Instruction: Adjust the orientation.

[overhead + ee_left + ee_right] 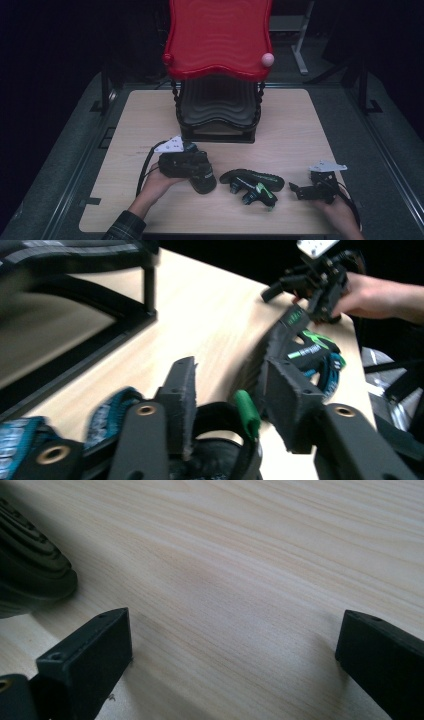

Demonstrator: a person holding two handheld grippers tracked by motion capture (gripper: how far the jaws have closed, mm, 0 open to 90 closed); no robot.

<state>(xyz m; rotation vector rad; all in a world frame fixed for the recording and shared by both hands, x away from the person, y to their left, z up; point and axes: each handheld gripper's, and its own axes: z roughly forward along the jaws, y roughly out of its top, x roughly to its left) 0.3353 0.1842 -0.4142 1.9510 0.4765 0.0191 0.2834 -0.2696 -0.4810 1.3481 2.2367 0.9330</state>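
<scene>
— How many shoes?
— Two black sneakers with green trim. The left gripper (192, 172) has its jaws closed on the padded collar of the upright sneaker (202, 179); the tipped sneaker (252, 184) lies just beyond it, ribbed sole showing.
— The other tool?
— The right gripper (300, 191) rests with jaws spread over bare pale wood-grain table (250, 570), beside that sole.

The table (300, 130) has a pale wood top with fine straight grain and a smooth matt finish. On the table's far edge stands a rack (218, 116) of dark matt ribbed plastic, topped by a glossy red plastic tray (220, 35). The shoe (252, 185) near the table's front edge looks like black cloth with glossy green trim. The right gripper (235, 665) has matt black, slightly rough jaw faces.
</scene>
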